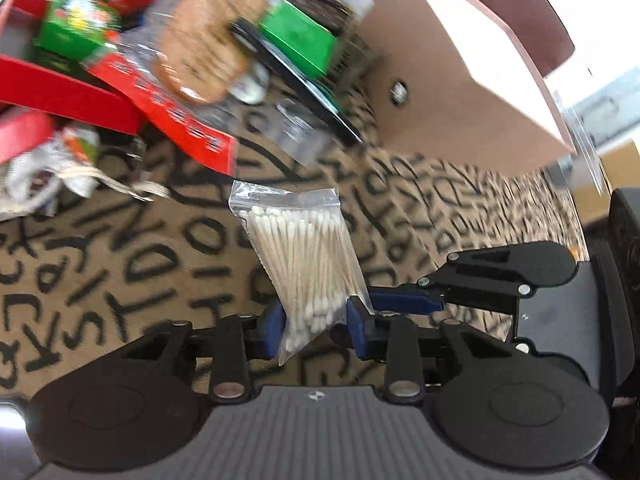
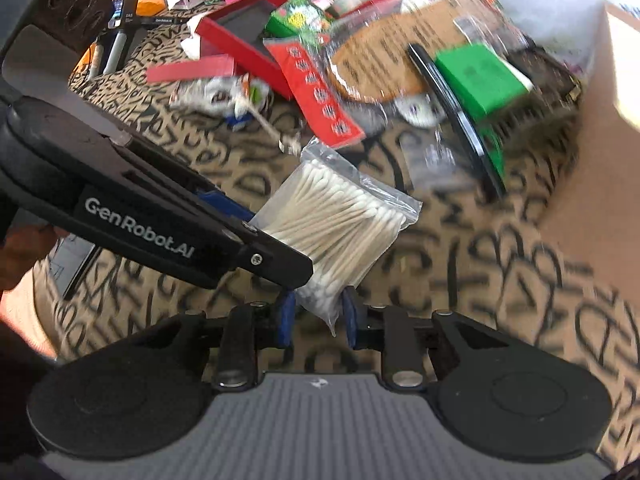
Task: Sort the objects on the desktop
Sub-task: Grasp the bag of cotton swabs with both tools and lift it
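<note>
Both the left gripper [image 1: 314, 330] and right gripper [image 2: 316, 318] are clamping their fingers on the near end of the bag of cotton swabs [image 1: 300, 256], its length pointing toward the clutter [image 1: 192, 52] across the bench [image 1: 420, 200].

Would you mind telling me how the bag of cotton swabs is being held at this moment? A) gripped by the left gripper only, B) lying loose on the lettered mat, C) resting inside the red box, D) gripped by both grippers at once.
D: the bag of cotton swabs sits between the blue fingers of the left gripper, and the right gripper also pinches its lower end.
</note>
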`<state>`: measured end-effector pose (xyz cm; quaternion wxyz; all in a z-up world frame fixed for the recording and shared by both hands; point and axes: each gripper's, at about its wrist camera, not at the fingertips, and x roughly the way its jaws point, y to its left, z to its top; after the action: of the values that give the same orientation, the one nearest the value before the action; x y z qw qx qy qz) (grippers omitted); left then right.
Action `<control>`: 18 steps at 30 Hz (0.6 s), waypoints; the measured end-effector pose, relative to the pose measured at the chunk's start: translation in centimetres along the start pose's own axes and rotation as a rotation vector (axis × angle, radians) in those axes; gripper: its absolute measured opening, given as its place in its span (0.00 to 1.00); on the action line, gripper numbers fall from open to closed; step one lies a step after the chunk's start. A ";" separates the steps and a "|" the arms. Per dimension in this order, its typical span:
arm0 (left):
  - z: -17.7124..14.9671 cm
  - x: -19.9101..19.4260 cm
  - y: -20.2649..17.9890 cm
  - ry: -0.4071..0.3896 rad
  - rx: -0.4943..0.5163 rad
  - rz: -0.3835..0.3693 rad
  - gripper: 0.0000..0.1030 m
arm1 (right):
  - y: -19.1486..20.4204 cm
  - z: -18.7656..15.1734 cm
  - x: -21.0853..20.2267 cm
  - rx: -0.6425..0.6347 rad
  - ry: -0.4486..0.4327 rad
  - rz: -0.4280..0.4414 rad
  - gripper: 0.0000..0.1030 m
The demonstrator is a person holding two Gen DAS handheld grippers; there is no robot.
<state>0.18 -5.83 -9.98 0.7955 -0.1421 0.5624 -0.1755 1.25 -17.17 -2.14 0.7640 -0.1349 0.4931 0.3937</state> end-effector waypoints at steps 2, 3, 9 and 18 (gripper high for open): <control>0.0 0.2 -0.4 0.012 0.022 0.005 0.35 | -0.2 -0.9 -0.6 0.012 0.005 -0.006 0.24; -0.1 0.3 -0.5 0.013 0.027 0.013 0.37 | -0.1 -1.2 -0.6 0.021 0.006 -0.009 0.24; 0.6 0.1 0.2 0.024 -0.013 0.048 0.54 | -0.7 -1.4 -1.0 0.055 -0.005 -0.029 0.42; 1.6 0.8 1.4 0.033 -0.084 0.057 0.57 | -0.4 -0.1 -0.2 0.060 -0.035 -0.011 0.46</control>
<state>2.08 -4.85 -10.70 0.7842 -0.1565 0.5860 -0.1310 1.42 -17.55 -2.10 0.7784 -0.1074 0.4905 0.3769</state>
